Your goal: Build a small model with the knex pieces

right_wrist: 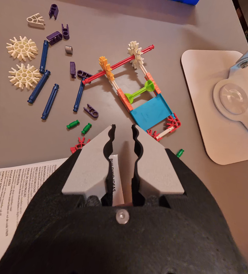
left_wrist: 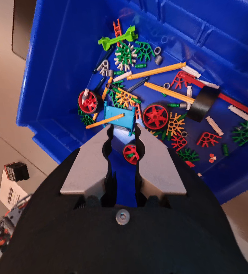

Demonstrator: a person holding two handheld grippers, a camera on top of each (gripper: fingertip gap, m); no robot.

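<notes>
Left wrist view, left claw (left_wrist: 123, 126) parted, empty, over blue bin (left_wrist: 58, 74) of toy parts, right claw (right_wrist: 123, 126) likewise.

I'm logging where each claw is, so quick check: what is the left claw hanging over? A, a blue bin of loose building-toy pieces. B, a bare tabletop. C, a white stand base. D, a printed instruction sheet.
A: the left claw is open above the blue bin, its tips just short of a light blue panel lying among wheels and rods.
</notes>
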